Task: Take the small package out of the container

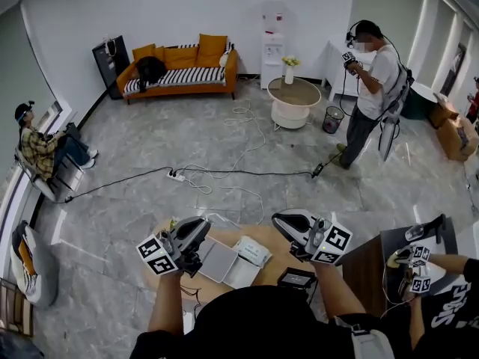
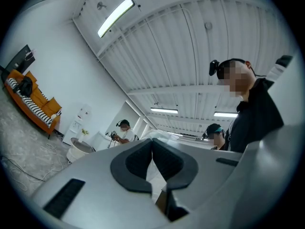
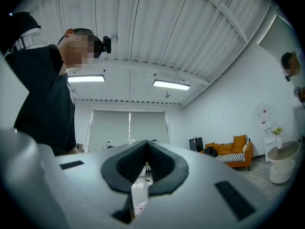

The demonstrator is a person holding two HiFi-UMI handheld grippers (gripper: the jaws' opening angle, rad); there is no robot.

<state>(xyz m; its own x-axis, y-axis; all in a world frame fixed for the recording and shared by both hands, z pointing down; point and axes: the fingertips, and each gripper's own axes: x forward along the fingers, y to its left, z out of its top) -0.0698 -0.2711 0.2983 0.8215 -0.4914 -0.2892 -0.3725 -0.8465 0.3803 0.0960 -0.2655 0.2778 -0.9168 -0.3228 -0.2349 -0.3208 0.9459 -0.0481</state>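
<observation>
- Jaws pressed together, empty: left gripper (image 1: pixel 200 229), right gripper (image 1: pixel 281 220).
- Between them lies the small white package (image 1: pixel 252 250), beside the flat white container (image 1: pixel 218 262) on a round wooden desk (image 1: pixel 251 232).

The small package (image 1: pixel 252 250) lies against the open container (image 1: pixel 219 262).

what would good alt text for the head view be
Seen from above, the left tongs and right tongs are held over a round wooden table bearing a white box. Beyond lies a grey marble floor with trailing cables, an orange sofa, a standing person at right and a seated person at left.
</observation>
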